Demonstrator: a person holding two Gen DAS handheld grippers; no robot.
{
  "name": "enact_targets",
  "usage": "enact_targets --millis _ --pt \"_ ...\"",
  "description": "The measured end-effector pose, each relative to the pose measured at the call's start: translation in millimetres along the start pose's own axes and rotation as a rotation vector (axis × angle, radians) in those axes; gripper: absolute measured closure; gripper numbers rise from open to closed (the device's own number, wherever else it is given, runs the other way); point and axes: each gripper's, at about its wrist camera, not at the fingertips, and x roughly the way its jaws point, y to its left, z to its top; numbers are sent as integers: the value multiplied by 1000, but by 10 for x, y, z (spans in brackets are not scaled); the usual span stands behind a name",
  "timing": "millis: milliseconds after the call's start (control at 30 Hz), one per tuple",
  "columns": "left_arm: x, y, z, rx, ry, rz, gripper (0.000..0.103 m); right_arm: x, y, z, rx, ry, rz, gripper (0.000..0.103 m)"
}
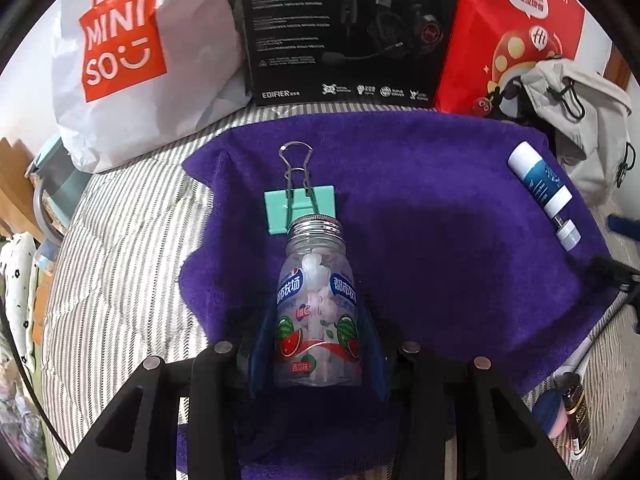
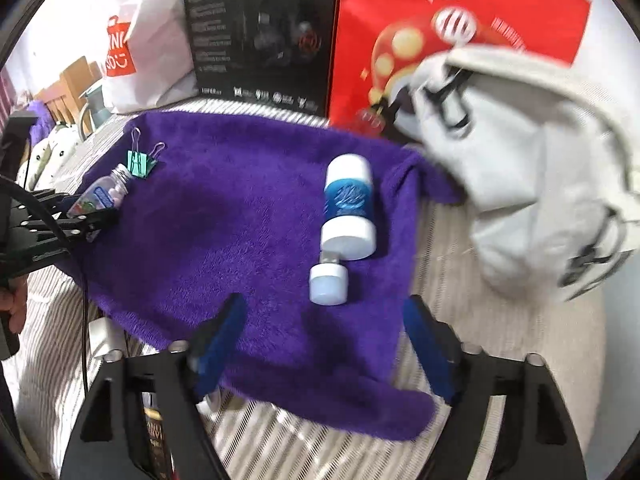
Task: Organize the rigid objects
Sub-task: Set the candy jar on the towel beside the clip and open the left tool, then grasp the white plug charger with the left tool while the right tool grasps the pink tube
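My left gripper [image 1: 319,308] is shut on a clear candy bottle [image 1: 318,320] with a watermelon label; its blue pads press both sides and its metal cap points away from me. Just beyond the cap, a teal binder clip [image 1: 299,208] lies on the purple towel [image 1: 440,240]. In the right wrist view the same bottle [image 2: 100,196] and clip [image 2: 140,162] sit at the towel's far left. My right gripper [image 2: 324,306] stands open low over the towel [image 2: 224,240]. Just ahead of it lies a white and blue bottle [image 2: 350,204], whose small cap end is near the fingertips.
A white Miniso bag [image 1: 116,64], a black headset box [image 1: 344,28] and a red bag [image 1: 516,20] stand along the back. A grey fabric bag [image 2: 520,160] slumps at the towel's right edge. Striped bedding [image 1: 128,260] surrounds the towel. Small toiletries [image 1: 572,412] lie at the near right.
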Motion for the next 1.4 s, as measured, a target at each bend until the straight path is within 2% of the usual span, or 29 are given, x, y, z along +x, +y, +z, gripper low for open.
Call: enact_targets --millis 300,367,467,567,733,900,967,1067,1300,1400 --pt "57 -77 40 48 8 31 62 -287 -124 -150 95 -24 57 21" --pt "64 -90 48 57 16 53 56 -324 -124 -203 113 -25 79 21" --pt "65 -101 47 68 31 46 52 -393 -108 -290 126 -25 82 21" --pt "9 -161 -10 87 44 28 39 -461 -107 -377 137 -22 90 21" --pt "-294 -215 -113 74 -3 59 25 -593 -109 -556 155 -21 97 21" --pt "-764 -273 -340 29 -70 24 9 -728 -145 -794 213 -26 135 21" --pt "-855 -347 -494 15 -65 -29 9 -758 -159 -884 236 -23 155 21" --pt "-779 -446 -617 -10 -38 -63 9 -778 -169 -1000 265 -17 175 21" --pt "-540 -603 -642 -99 4 -104 9 -787 -130 -1176 272 7 202 21" --pt "-387 -678 -631 -123 37 -95 9 -762 -129 -1224 274 17 210 21"
